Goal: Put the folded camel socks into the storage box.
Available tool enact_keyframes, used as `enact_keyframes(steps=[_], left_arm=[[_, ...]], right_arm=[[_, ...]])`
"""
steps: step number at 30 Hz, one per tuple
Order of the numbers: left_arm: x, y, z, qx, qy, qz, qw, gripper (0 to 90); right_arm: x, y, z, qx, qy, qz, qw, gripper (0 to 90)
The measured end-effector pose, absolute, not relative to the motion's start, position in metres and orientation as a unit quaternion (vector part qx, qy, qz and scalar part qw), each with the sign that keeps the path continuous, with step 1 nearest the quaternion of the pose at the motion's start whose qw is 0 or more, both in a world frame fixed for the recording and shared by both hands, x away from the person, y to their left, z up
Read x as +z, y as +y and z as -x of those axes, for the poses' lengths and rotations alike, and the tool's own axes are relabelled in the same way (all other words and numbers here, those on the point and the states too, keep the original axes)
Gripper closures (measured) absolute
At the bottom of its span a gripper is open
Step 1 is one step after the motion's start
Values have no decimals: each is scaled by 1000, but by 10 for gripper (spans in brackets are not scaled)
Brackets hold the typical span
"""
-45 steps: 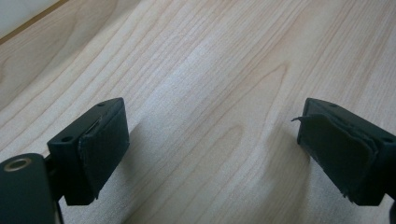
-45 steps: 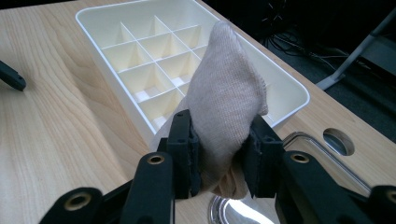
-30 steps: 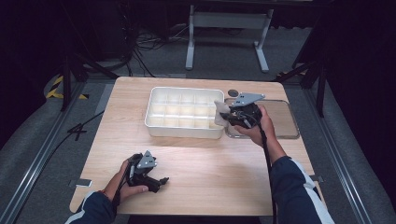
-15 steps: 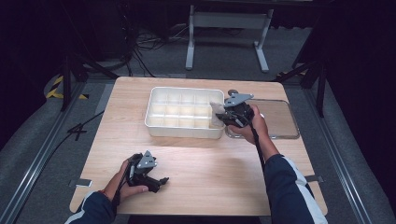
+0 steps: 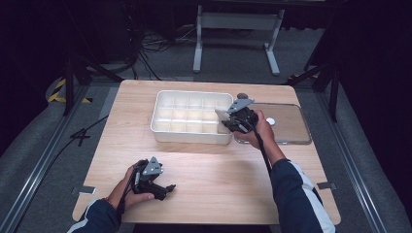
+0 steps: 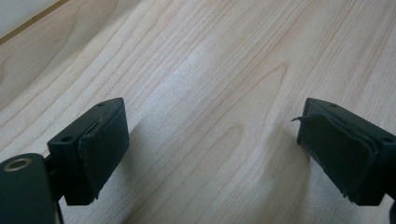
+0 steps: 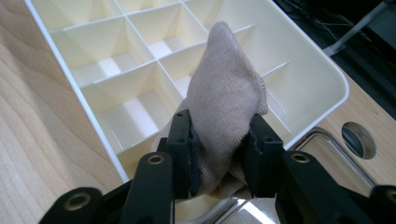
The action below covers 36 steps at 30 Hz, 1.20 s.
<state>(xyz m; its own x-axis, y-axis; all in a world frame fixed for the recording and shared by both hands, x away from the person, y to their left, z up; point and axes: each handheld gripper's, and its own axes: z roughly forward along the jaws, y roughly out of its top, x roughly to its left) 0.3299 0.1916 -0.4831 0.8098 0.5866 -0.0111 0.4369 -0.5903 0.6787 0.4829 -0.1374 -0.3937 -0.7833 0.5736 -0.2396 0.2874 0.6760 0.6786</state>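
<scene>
Since 1 s ago the right tool (image 5: 224, 118) has shifted a bit further over the right end of the white plastic divided tray (image 5: 160, 127); the left tool (image 5: 168, 188) hasn't moved, resting on the pale wood-grain desk (image 5: 218, 170) near the front-left corner.

Hard to make out: in the high view the item in the right tool is just a small pale blob against the tray, and the hand (image 5: 260, 130) covers most of the tool body. In the right gripper view the lower end of the beige knitted cloth piece (image 7: 224, 105) is hidden between and behind the jaws, so its full shape can't be told. The clear flat plastic lid (image 5: 291, 127) w/ a round hole lies just right of the tray, touching or nearly touching it; its near edge is partly behind the hand. The left gripper view is cut close: bare desk between the jaws, plus a sliver of something pale at the top-left corner, unclear what.

Right tool: jaws pinched tight on the cloth, whose tip sticks up, above a compartment at the tray's right end. Left tool: jaws spread wide, nothing between them, pads (image 6: 105, 144) low over or on the desk.
</scene>
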Motion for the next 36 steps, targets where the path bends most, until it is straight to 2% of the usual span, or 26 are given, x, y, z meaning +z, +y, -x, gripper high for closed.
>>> enact_keyframes(steps=[14, 24, 31, 36], left_arm=[[-483, 191, -330, 108, 291, -884, 349, 91], [-483, 191, -330, 108, 291, -885, 348, 91], [-483, 192, -330, 107, 290, -886, 347, 91], [-483, 191, -330, 107, 290, -885, 348, 91]], right_arm=[[-404, -131, -488, 288, 909, -242, 179, 652], [-400, -136, -494, 288, 909, -264, 144, 556], [-397, -136, -493, 306, 901, -266, 155, 643], [-397, -133, -494, 308, 897, -273, 161, 629]])
